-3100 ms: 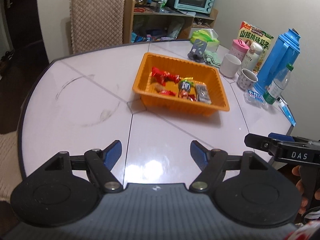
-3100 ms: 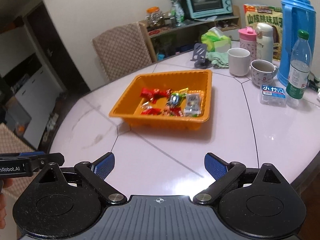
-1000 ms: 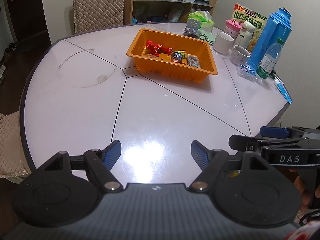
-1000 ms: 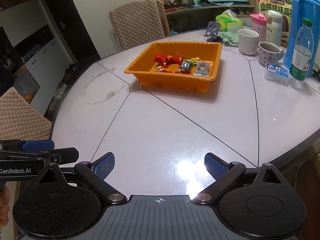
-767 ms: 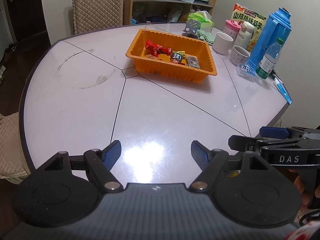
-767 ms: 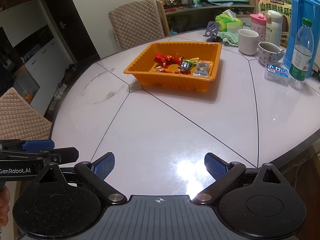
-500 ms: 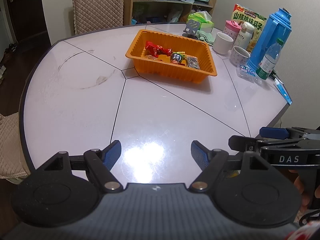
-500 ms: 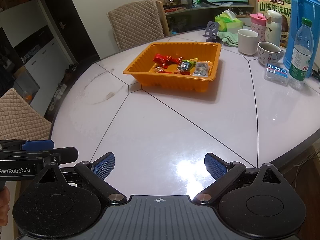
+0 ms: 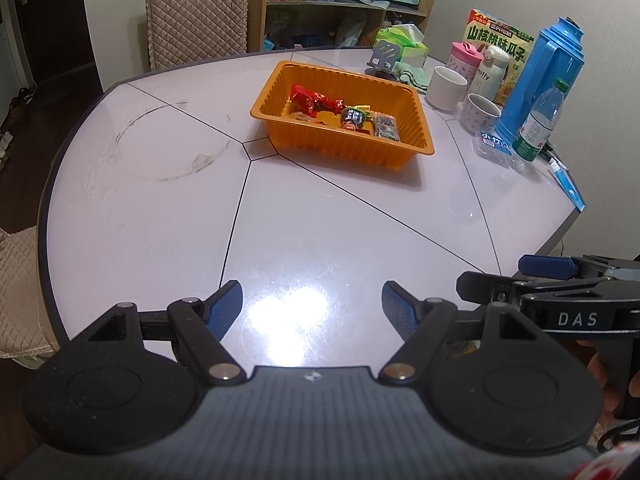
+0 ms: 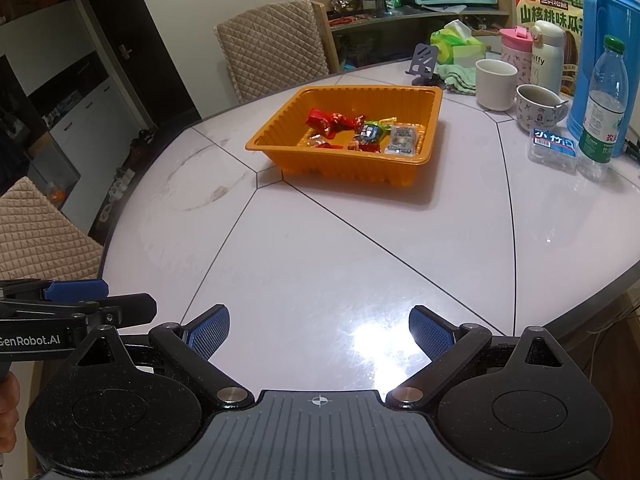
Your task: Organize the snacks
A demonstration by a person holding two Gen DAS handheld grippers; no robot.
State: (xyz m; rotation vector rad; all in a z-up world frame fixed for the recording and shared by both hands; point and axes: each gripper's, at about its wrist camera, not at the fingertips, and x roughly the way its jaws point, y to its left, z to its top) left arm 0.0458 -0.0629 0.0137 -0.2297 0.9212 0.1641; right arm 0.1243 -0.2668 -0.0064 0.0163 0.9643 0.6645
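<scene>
Well apart, each hand-held gripper gapes empty, tilted tableward.

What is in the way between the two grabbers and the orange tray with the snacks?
Nothing visible. Only bare white table lies between the open left gripper, the open right gripper and the orange tray. The cups and bottles stand off to the tray's right.

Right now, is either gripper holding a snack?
No, the left gripper and right gripper stand open and empty above the table.
</scene>
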